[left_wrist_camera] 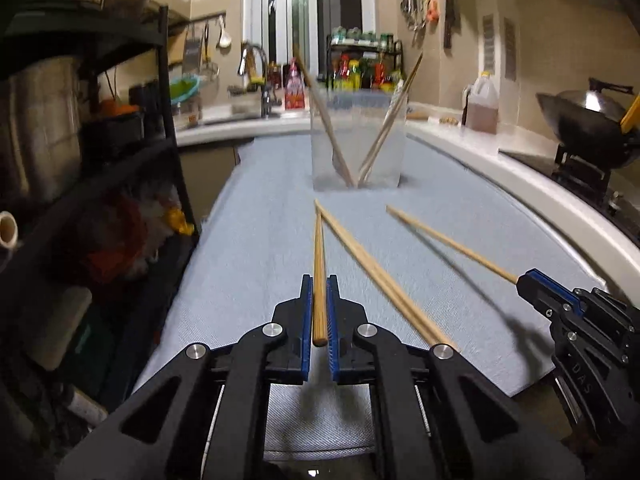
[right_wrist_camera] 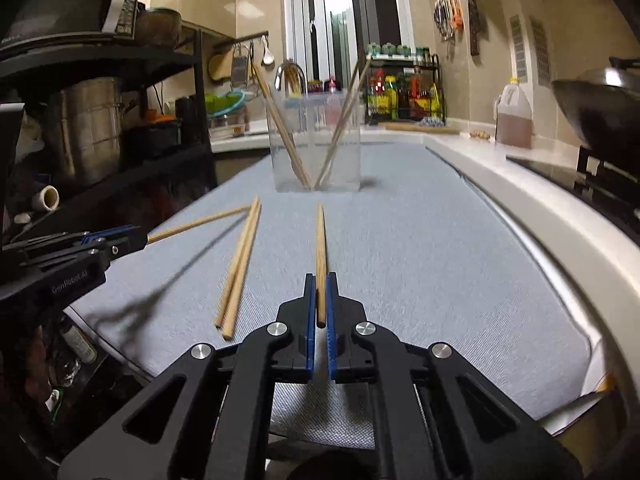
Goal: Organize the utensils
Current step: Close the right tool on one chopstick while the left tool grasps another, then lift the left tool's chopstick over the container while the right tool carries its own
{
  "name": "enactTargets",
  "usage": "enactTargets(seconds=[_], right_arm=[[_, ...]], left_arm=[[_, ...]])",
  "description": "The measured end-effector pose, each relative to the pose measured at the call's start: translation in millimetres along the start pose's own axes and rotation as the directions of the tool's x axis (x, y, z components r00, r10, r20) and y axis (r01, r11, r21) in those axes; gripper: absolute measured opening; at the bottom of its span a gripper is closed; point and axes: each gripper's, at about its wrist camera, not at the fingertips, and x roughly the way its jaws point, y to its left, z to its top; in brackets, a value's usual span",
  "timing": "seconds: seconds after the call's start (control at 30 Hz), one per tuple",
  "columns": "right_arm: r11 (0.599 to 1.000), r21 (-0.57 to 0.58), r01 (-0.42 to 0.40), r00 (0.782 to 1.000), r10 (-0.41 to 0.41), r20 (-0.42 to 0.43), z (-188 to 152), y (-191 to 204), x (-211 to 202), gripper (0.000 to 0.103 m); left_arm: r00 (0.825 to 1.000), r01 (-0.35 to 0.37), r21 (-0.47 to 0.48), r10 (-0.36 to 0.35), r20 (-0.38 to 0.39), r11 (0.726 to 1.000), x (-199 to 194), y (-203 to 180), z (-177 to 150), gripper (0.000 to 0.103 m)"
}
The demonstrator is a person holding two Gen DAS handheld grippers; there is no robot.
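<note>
Now one chopstick (left_wrist_camera: 319, 280) was clamped between the closed left fingers (left_wrist_camera: 319, 284), its tip pointed at the clear tub (left_wrist_camera: 356, 140). Another chopstick (right_wrist_camera: 320, 256) was pinched the same way by the closed right fingers (right_wrist_camera: 320, 280). A pair of chopsticks (left_wrist_camera: 380, 276) was left lying on the blue mat (left_wrist_camera: 260, 240) of the worktop between the two grippers. Several chopsticks (right_wrist_camera: 288, 128) were leaned inside the tub.
</note>
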Motion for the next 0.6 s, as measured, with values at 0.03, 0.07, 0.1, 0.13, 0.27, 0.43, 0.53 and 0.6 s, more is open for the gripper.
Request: enactTargets(seconds=[0.03, 0.07, 0.1, 0.13, 0.27, 0.43, 0.53, 0.6], right_arm=[[1.000, -0.004, -0.001, 1.000, 0.001, 0.021, 6.4, 0.8, -6.2, 0.005], [1.000, -0.003, -0.004, 0.999, 0.004, 0.037, 11.7, 0.7, -10.6, 0.005], [1.000, 0.000, -0.008, 0.999, 0.008, 0.053, 17.9, 0.5, -14.4, 0.005], [1.000, 0.004, -0.013, 0.997, 0.012, 0.071, 25.8, 0.3, -18.2, 0.005], [1.000, 0.009, -0.023, 0.993, 0.022, 0.113, 52.7, 2.3, -25.1, 0.005], [0.999, 0.042, -0.015, 0.997, 0.012, 0.076, 80.5, 0.2, -17.9, 0.005], [0.998, 0.065, -0.009, 0.997, 0.003, 0.083, 91.4, 0.3, -21.8, 0.005], [0.998, 0.055, -0.006, 0.995, 0.001, 0.099, 98.3, 3.6, -24.4, 0.005]], left_arm=[[1.000, 0.006, 0.006, -0.006, 0.027, 1.000, -7.9, 1.1, 7.3, 0.007], [0.998, 0.009, 0.010, -0.010, 0.056, 1.000, -15.7, 2.5, 14.9, 0.007], [0.997, 0.010, 0.010, -0.011, 0.081, 1.000, -21.3, 3.4, 21.0, 0.007], [0.994, 0.012, 0.006, -0.012, 0.107, 1.000, -27.0, 5.6, 27.7, 0.007], [0.987, 0.025, -0.014, -0.022, 0.162, 1.000, -38.6, 13.9, 49.3, 0.007], [0.986, 0.050, -0.034, -0.044, 0.162, 0.998, -38.7, 22.4, 71.9, 0.007], [0.987, 0.064, -0.038, -0.057, 0.148, 0.997, -37.9, 26.7, 82.8, 0.007], [0.989, 0.065, -0.033, -0.060, 0.133, 0.997, -35.9, 27.1, 88.7, 0.006]])
